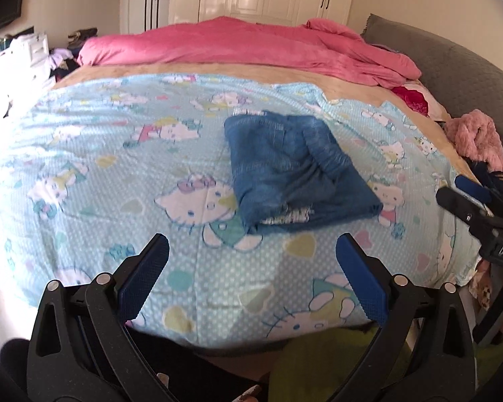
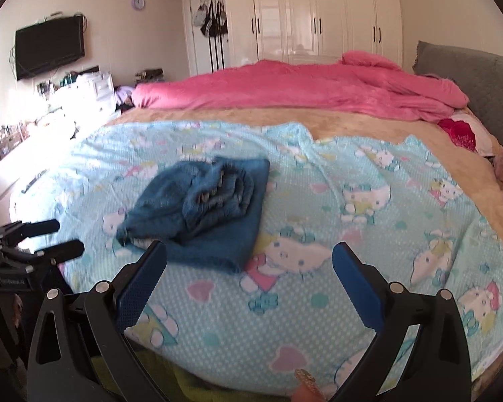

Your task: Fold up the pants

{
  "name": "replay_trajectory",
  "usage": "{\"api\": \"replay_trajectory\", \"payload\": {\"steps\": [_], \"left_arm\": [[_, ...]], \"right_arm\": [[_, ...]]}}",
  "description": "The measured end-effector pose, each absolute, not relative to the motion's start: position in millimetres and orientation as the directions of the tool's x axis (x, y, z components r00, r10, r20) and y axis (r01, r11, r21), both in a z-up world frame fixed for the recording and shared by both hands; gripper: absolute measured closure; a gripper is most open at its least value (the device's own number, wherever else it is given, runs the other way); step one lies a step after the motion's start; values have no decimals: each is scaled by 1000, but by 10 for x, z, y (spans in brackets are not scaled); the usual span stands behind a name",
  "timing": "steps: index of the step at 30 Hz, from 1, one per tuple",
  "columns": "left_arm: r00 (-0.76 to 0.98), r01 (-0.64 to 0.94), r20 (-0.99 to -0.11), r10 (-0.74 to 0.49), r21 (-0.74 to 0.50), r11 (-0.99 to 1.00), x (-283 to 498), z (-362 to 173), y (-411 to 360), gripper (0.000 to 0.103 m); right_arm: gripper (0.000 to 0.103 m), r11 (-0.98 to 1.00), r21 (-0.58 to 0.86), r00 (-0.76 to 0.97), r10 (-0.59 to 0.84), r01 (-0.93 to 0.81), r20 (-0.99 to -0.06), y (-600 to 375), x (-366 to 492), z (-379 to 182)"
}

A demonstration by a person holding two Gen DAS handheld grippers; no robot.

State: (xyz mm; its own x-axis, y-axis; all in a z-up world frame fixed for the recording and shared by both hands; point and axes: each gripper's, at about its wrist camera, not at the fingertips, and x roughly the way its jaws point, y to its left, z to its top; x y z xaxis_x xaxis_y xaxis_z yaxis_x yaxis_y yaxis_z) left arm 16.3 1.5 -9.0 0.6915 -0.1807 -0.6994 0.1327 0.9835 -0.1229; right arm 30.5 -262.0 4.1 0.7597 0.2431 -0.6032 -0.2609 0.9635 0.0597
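Observation:
A pair of blue denim pants (image 1: 295,167) lies folded into a compact bundle on the light blue cartoon-cat sheet (image 1: 117,167). In the right wrist view the pants (image 2: 201,214) show stacked layers with the waistband and rivets on top. My left gripper (image 1: 251,248) hangs open above the sheet, just short of the bundle's near edge, with nothing between its blue pads. My right gripper (image 2: 249,254) is also open and empty, with the bundle beside its left finger. Each gripper appears at the edge of the other's view: the right gripper (image 1: 466,197) and the left gripper (image 2: 60,236).
A pink duvet (image 2: 301,90) is heaped across the far half of the bed, over a tan blanket (image 2: 251,117). A fluffy pink garment (image 1: 476,140) and dark clothes sit at the right edge by the grey headboard (image 1: 452,67). White wardrobes, a wall television and cluttered drawers stand beyond.

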Motion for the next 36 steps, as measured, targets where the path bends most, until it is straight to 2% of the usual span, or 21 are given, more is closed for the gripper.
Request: {"api": "replay_trajectory", "payload": {"steps": [7, 36], "left_arm": [[667, 110, -726, -170, -129, 985, 181, -217, 19, 9], [683, 110, -714, -151, -104, 988, 156, -135, -13, 9]], "right_arm": [[4, 967, 61, 702, 223, -248, -676, -2561, 314, -245], [4, 967, 59, 715, 223, -247, -663, -2561, 313, -187]]}}
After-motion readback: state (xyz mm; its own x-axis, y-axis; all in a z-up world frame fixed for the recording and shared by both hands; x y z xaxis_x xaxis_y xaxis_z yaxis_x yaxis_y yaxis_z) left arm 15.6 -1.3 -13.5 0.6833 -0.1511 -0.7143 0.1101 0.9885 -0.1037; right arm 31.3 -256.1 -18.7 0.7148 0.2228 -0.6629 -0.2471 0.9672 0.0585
